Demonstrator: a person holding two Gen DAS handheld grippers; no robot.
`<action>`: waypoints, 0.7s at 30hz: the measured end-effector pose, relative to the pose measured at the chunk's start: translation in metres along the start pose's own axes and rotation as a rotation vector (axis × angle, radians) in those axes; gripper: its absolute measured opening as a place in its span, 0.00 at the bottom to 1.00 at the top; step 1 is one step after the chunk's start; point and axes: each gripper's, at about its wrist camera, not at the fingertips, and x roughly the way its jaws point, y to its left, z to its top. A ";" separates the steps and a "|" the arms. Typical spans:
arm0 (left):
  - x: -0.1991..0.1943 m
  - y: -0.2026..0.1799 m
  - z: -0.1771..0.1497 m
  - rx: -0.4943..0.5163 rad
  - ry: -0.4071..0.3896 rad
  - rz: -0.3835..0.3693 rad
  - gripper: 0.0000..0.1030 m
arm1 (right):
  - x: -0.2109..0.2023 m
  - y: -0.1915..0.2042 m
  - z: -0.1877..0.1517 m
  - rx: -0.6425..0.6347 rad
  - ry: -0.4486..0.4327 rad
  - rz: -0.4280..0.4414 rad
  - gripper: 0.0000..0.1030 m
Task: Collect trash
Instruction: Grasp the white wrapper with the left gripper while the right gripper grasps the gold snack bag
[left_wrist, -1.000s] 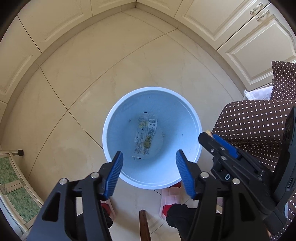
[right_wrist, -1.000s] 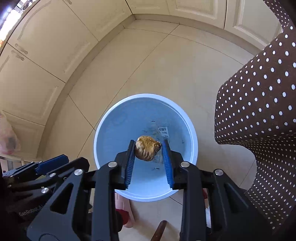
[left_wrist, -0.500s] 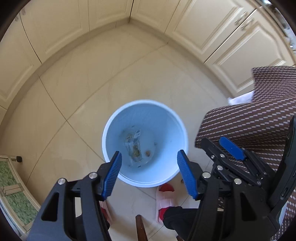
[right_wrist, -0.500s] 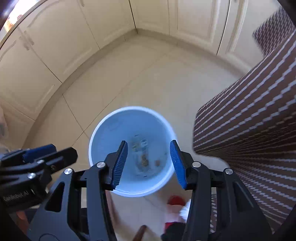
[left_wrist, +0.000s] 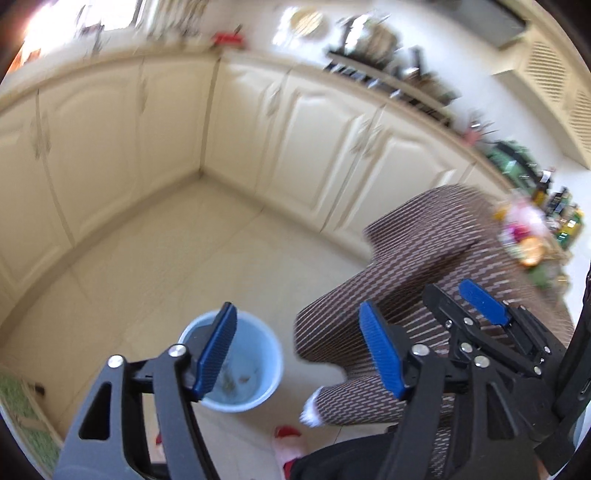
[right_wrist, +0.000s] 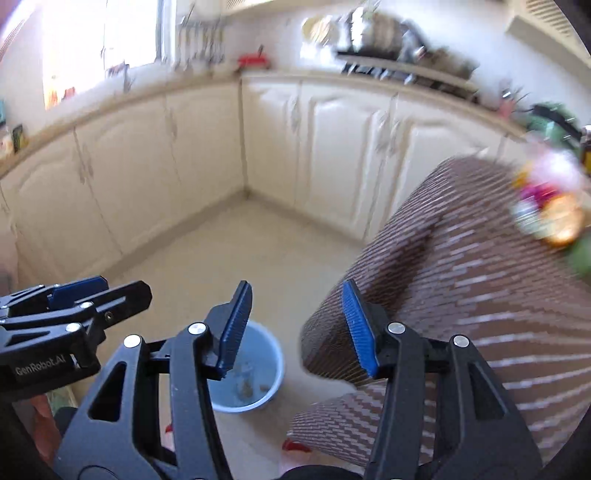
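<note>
Left wrist view: both grippers, left gripper (left_wrist: 299, 350) and right gripper (right_wrist: 295, 328), jaws just widened and empty, swing from the bin (left_wrist: 258, 373) at six o'clock toward cluttered table (left_wrist: 424, 258) at three o'clock, risking knocking items off.

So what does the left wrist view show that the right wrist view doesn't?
Only the left wrist view shows the right tool from the side and a green mat at the floor's left edge. Only the right wrist view shows the bright window and the left tool from the side. Both share the blue bin with scraps in it, the brown patterned cloth, the cream cabinets, and open, empty tools.
</note>
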 end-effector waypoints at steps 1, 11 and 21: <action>-0.009 -0.018 0.005 0.028 -0.024 -0.018 0.68 | -0.012 -0.009 0.003 0.012 -0.018 -0.008 0.50; -0.026 -0.167 0.020 0.271 -0.062 -0.166 0.70 | -0.110 -0.149 0.005 0.161 -0.138 -0.225 0.52; 0.036 -0.264 0.024 0.366 0.023 -0.196 0.70 | -0.126 -0.268 -0.018 0.388 -0.079 -0.285 0.56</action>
